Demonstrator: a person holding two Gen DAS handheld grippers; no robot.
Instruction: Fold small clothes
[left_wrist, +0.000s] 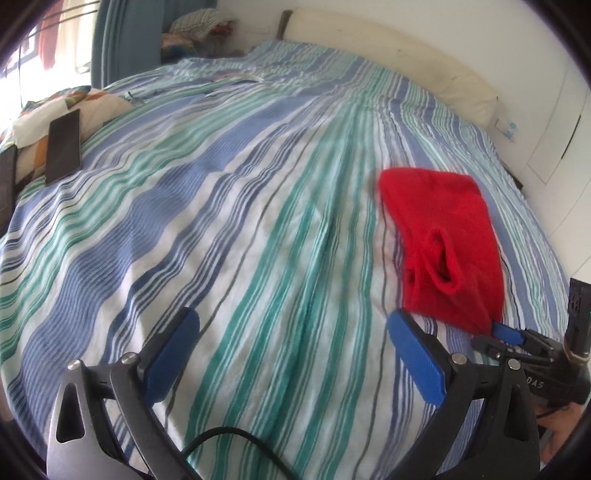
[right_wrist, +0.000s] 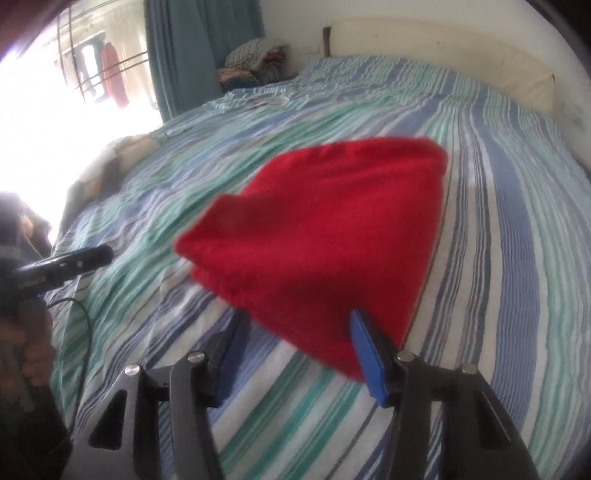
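The right gripper (right_wrist: 295, 354) is hanging wide open around the red garment's (right_wrist: 317, 229) near corner on the bed (right_wrist: 517, 258), gripping nothing (probably lining up a pinch); the left gripper (left_wrist: 291, 354) is waiting open and empty beside it.

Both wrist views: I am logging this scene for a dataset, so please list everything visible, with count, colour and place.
red garment: one, red, on the bed right of centre, its near corner by the right gripper's fingers
bedspread: one, blue, green and white stripes, covering the bed
headboard: one, cream, along the far edge of the bed
phone: one, black, on the patterned pillow at the left
patterned pillow: one, multicoloured, left edge of the bed
clothes pile: one, mixed colours, beyond the bed's far corner
curtain: one, blue, by the window
left gripper: one, black with blue pads, open over bare bedspread
right gripper: one, black with blue pads, at the garment's near corner; grip unclear
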